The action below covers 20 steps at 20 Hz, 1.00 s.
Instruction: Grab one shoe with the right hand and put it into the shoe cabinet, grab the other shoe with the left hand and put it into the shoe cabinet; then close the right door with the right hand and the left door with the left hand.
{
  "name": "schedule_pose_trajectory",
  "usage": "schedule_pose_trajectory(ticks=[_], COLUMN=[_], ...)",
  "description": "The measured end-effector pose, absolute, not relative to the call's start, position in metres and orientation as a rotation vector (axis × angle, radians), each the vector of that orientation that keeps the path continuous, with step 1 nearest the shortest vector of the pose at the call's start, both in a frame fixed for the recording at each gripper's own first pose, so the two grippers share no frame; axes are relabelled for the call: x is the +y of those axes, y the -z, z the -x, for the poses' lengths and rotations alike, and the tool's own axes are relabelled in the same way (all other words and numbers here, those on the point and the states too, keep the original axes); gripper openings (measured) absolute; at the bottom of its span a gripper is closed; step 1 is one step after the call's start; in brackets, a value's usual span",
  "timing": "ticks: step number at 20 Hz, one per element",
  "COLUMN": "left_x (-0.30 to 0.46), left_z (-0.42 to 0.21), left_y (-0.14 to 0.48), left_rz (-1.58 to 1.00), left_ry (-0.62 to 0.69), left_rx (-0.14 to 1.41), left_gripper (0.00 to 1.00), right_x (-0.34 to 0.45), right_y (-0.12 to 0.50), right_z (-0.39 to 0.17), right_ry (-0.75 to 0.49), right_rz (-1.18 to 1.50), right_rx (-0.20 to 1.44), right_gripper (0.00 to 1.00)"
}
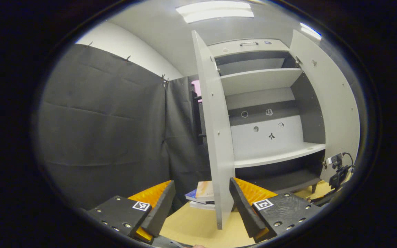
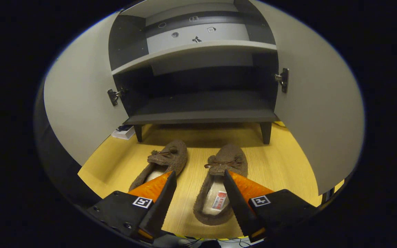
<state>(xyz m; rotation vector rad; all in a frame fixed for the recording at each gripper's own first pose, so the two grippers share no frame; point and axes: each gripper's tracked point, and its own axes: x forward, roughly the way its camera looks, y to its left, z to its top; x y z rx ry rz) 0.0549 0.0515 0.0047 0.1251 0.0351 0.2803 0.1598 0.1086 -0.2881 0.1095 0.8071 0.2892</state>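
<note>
A pale wooden floor (image 2: 281, 162) spreads before an open shoe cabinet (image 2: 202, 115). Two fuzzy brown shoes lie side by side just in front of it. The right shoe (image 2: 219, 182) lies between the spread, empty fingers of the right gripper (image 2: 198, 193); the left shoe (image 2: 164, 162) is just beside it. The left gripper (image 1: 202, 203), released, faces the cabinet's left door (image 1: 215, 137) edge-on.

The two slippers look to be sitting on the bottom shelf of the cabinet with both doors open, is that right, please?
Not quite: the right gripper view shows the two slippers on the floor in front of the cabinet, not on its bottom shelf. Both doors are indeed open.
</note>
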Motion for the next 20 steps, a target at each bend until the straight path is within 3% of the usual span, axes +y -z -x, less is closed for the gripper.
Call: schedule_pose_trajectory(ticks=[4, 6, 7, 8, 10, 12, 13, 14, 17, 18, 19, 20], left_x=[0.058, 0.061, 0.063, 0.063, 0.063, 0.061, 0.061, 0.060, 0.056, 0.054, 0.051, 0.049], left_z=[-0.055, -0.055, -0.056, -0.058, -0.060, -0.058, -0.058, -0.057, -0.061, -0.062, -0.064, -0.065], left_y=[-0.001, 0.001, 0.001, 0.001, 0.001, 0.001, 0.001, 0.000, 0.001, 0.000, 0.001, -0.001], left_rz=[-0.135, -0.139, -0.139, -0.139, -0.142, -0.145, -0.145, -0.143, -0.136, -0.132, -0.126, -0.122], left_ry=[-0.309, -0.320, -0.323, -0.325, -0.327, -0.326, -0.324, -0.322, -0.307, -0.301, -0.293, -0.283], left_rx=[0.051, 0.059, 0.063, 0.065, 0.068, 0.067, 0.067, 0.065, 0.059, 0.056, 0.053, 0.050], left_gripper=[0.92, 0.92, 0.92, 0.92, 0.96, 0.92, 0.92, 0.92, 0.84, 0.99, 1.00, 0.84], right_x=[0.113, 0.111, 0.113, 0.114, 0.111, 0.111, 0.106, 0.108, 0.105, 0.103, 0.103, 0.103], right_y=[0.323, 0.338, 0.343, 0.346, 0.350, 0.355, 0.354, 0.354, 0.334, 0.326, 0.319, 0.310], right_z=[-0.165, -0.167, -0.167, -0.170, -0.175, -0.178, -0.179, -0.182, -0.174, -0.174, -0.174, -0.174], right_ry=[-0.274, -0.262, -0.259, -0.259, -0.235, -0.213, -0.197, -0.210, -0.243, -0.246, -0.252, -0.256], right_rz=[-0.098, -0.069, -0.068, -0.069, -0.060, -0.089, -0.093, -0.086, -0.059, -0.060, -0.073, -0.095], right_rx=[0.915, 0.952, 0.966, 0.976, 0.988, 0.996, 0.984, 0.980, 0.944, 0.931, 0.922, 0.915], right_gripper=[0.87, 0.65, 0.65, 0.58, 0.58, 0.19, 0.16, 0.03, 0.02, 0.00, 0.02, 0.02])
